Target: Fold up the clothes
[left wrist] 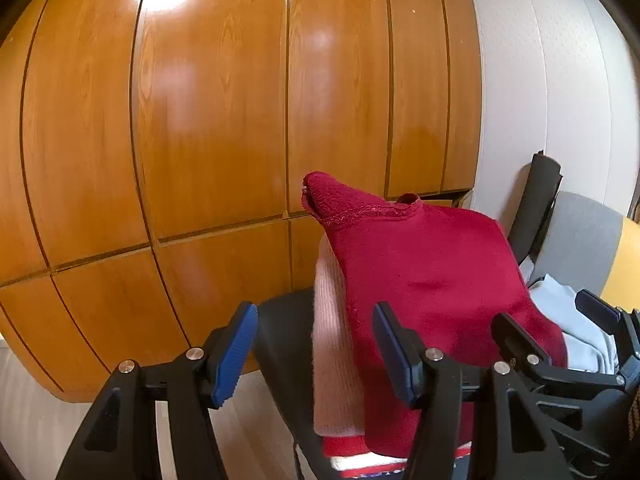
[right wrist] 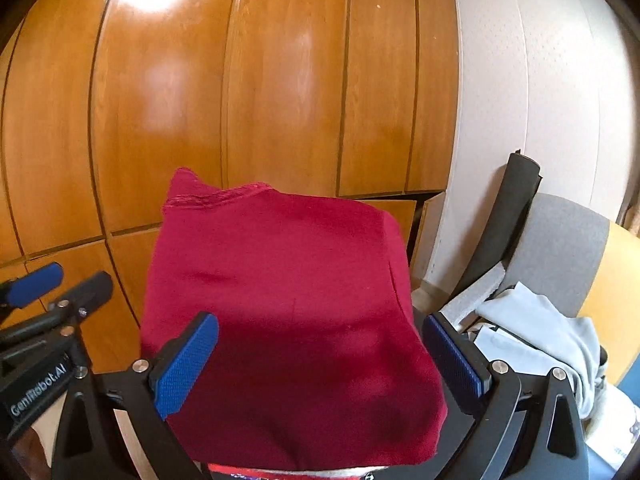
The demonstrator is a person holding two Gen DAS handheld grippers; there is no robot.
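A folded red garment [right wrist: 288, 312] is seen lying atop a stack of clothes [left wrist: 340, 360], both hand-held grippers, left [left wrist: 312, 356] and right [right wrist: 320, 360], spread empty around it; whether folding is finished cannot be judged.

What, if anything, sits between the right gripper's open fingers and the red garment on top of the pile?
Nothing visible. The right gripper is open, its blue pads on either side of the folded red garment, which fills the gap between them. The left gripper is open beside it, at the pink knit underneath.
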